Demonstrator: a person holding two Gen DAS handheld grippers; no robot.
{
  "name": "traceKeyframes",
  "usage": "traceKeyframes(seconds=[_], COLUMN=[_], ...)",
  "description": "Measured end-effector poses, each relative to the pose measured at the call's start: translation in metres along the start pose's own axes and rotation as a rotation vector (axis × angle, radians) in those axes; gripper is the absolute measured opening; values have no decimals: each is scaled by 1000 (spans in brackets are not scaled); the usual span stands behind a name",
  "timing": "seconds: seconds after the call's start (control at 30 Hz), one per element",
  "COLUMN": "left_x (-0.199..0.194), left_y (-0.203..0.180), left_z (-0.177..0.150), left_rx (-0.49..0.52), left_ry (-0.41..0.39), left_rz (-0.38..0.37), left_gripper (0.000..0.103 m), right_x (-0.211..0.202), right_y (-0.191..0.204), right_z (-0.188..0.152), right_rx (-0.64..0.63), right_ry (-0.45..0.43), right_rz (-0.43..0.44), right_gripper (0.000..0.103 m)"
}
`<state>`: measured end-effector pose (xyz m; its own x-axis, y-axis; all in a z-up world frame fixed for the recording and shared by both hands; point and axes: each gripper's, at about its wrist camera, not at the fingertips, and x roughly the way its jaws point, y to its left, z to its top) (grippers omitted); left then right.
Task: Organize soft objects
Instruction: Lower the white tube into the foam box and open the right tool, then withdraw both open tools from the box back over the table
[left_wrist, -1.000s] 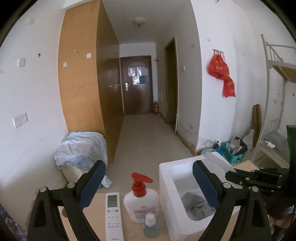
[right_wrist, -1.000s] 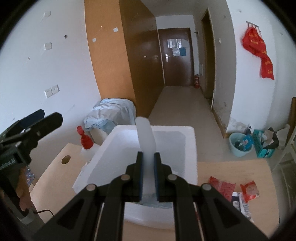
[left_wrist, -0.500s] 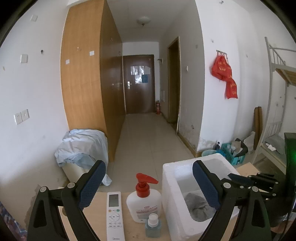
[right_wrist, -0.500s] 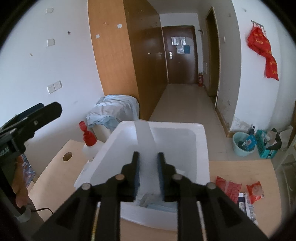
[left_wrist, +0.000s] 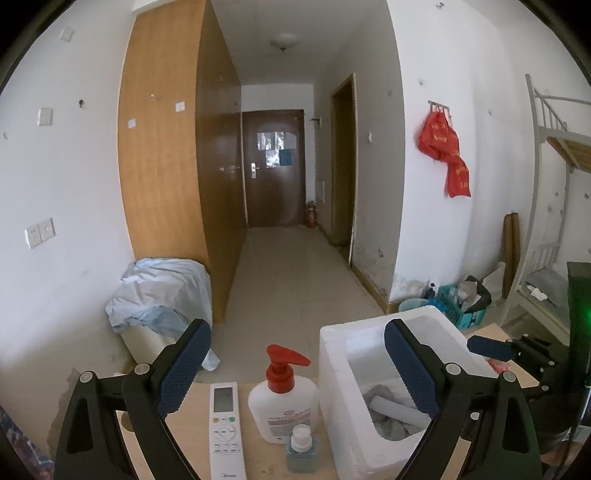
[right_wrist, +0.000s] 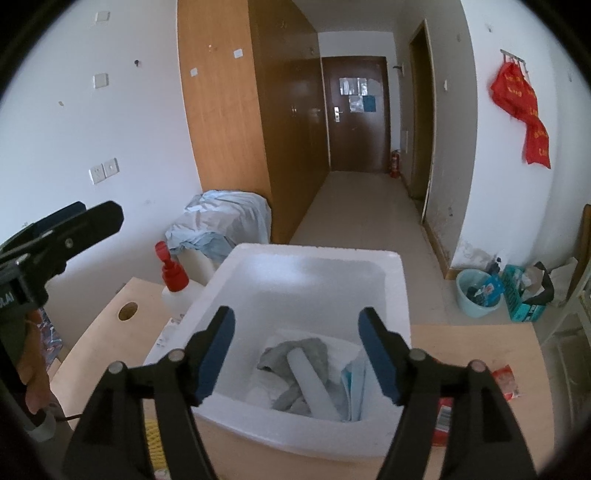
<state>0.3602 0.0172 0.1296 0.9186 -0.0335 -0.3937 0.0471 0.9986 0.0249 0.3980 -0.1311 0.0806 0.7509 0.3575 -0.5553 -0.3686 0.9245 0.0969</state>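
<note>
Right hand-held gripper (right_wrist: 297, 354) above the foam box (right_wrist: 391, 295), jaws just spread, nothing between them. White roll (right_wrist: 310, 384) lies released in the box on a grey cloth (right_wrist: 314, 350), beside blue masks (right_wrist: 356, 384). Left hand-held gripper (left_wrist: 295, 369) idle, unclenched, over the bench (left_wrist: 184, 443).

Red snack packets (right_wrist: 506, 382) sit half hidden behind the right gripper's arm; remote control (left_wrist: 226, 430) cut off by the frame's lower edge.
</note>
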Motion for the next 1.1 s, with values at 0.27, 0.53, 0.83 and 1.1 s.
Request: traceKeyframes(seconds=[0.27,0.53,0.83,1.1], left_x=[-3,-20,-81,-144], left_y=[2,-4,-1,15], left_z=[0,-7,-18,-32], left_rx=[-6,12,49,17], left_ry=[-10,-15,-38,-78], left_rz=[-3,-9,4,33], left_gripper=[95,95,103,103], right_x=[-2,-20,-61,-94], right_y=[-1,1,20,30], right_z=[0,-2,-14,-26], right_rx=[1,4,-7,0], right_ry=[-5,-46,-96,-118], right_rz=[0,-10,-13,-9], right_gripper=[75,100,103,103])
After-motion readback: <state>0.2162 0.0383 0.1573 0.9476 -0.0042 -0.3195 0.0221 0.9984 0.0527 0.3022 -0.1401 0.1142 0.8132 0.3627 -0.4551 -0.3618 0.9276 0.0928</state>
